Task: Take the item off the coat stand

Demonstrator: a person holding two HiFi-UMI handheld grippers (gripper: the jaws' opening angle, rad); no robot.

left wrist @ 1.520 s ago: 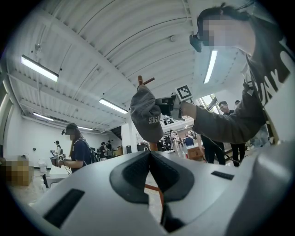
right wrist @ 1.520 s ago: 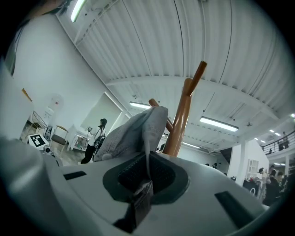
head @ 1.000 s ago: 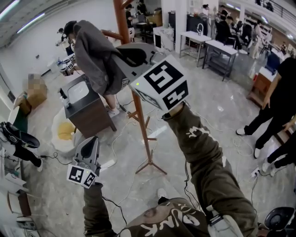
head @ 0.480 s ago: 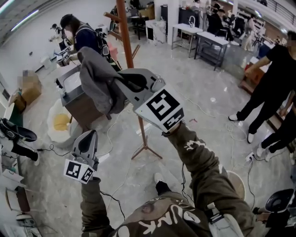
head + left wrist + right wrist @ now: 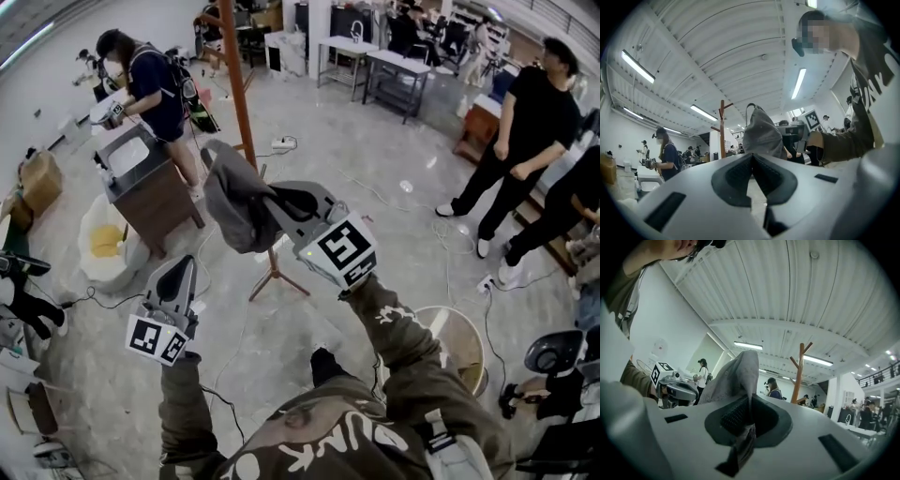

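Busy workshop, stand (image 5: pixel 241 98) behind: right gripper (image 5: pixel 270 199) jaws pinch the grey jacket (image 5: pixel 228 204), off the stand; left gripper (image 5: pixel 186 264) jaws pressed together, empty.

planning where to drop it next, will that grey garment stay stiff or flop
Likely floppy: the grey garment hangs in folds from the right hand-held gripper. Probably light, since a pinch on one edge carries it.

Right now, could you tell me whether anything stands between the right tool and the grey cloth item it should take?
Nothing visible does: the right tool is shut on the grey cloth item, which hangs clear of the tall brown wooden coat stand.
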